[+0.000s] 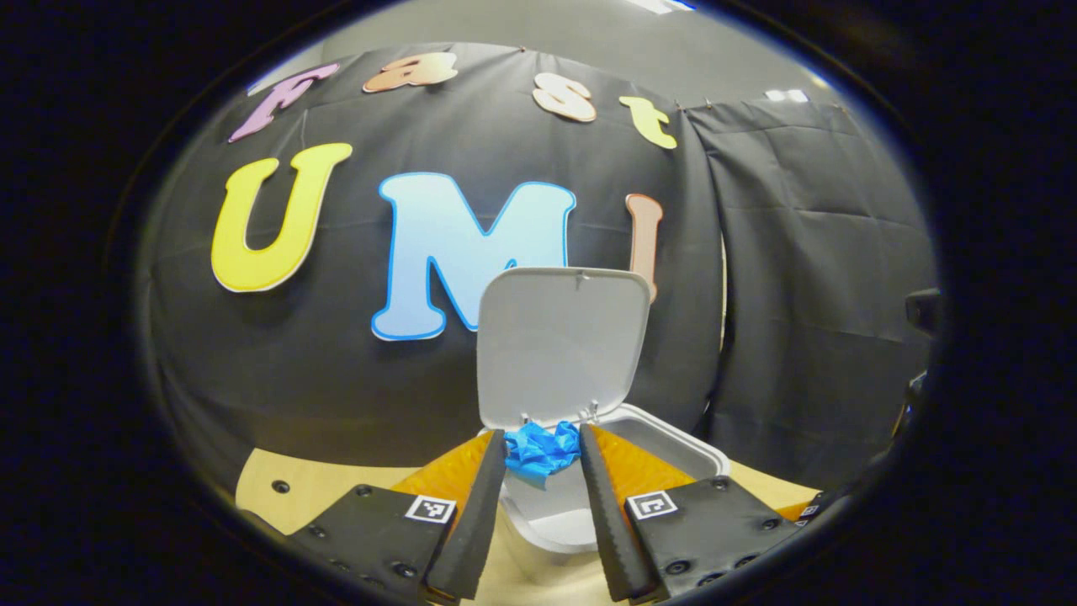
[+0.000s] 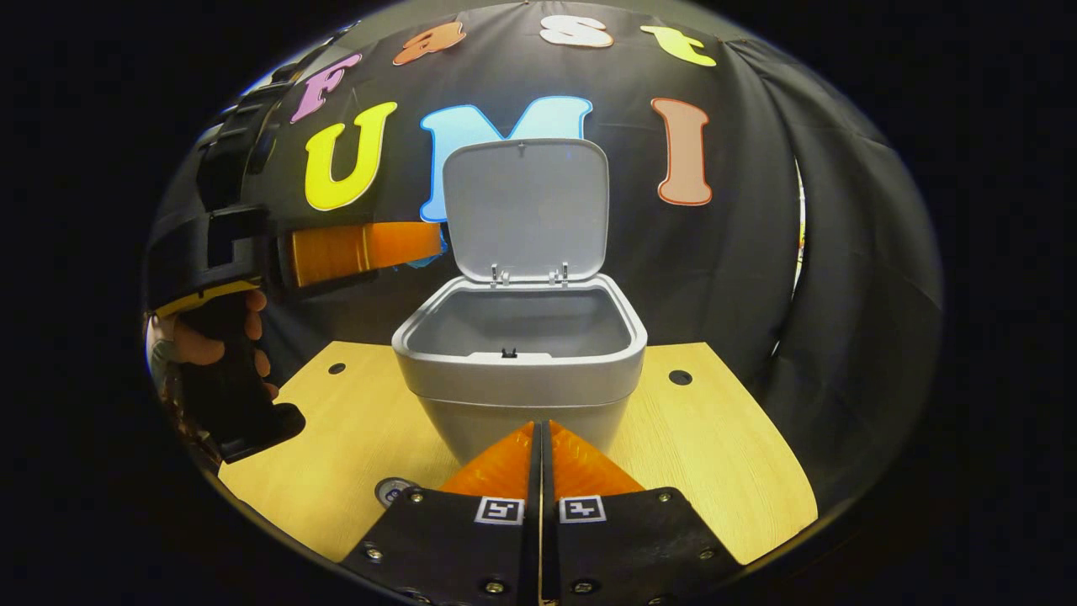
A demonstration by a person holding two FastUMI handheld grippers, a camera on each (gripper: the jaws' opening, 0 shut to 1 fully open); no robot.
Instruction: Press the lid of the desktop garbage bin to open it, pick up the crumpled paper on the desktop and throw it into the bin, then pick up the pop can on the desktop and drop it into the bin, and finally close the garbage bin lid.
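1. Left gripper view: the left gripper (image 1: 543, 450) pinches blue crumpled paper (image 1: 543, 449) at lower centre, above the open garbage bin (image 1: 673, 442), whose lid (image 1: 559, 345) stands upright.
2. Right gripper view: the right gripper (image 2: 541, 433), fingers pressed together and empty, faces the bin at centre; the left gripper is at upper left; a pop can (image 2: 392, 490) top shows at lower left on the table (image 2: 724, 454).

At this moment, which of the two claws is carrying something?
The left claw: blue crumpled paper sits between its fingers, above the open bin. The right claw is shut, empty.

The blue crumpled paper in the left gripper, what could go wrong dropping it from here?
The crumpled paper is held near the bin's back rim, by the lid hinge; released now, it might bounce off the rim onto the table. Moving forward, the left gripper could knock the upright lid shut.
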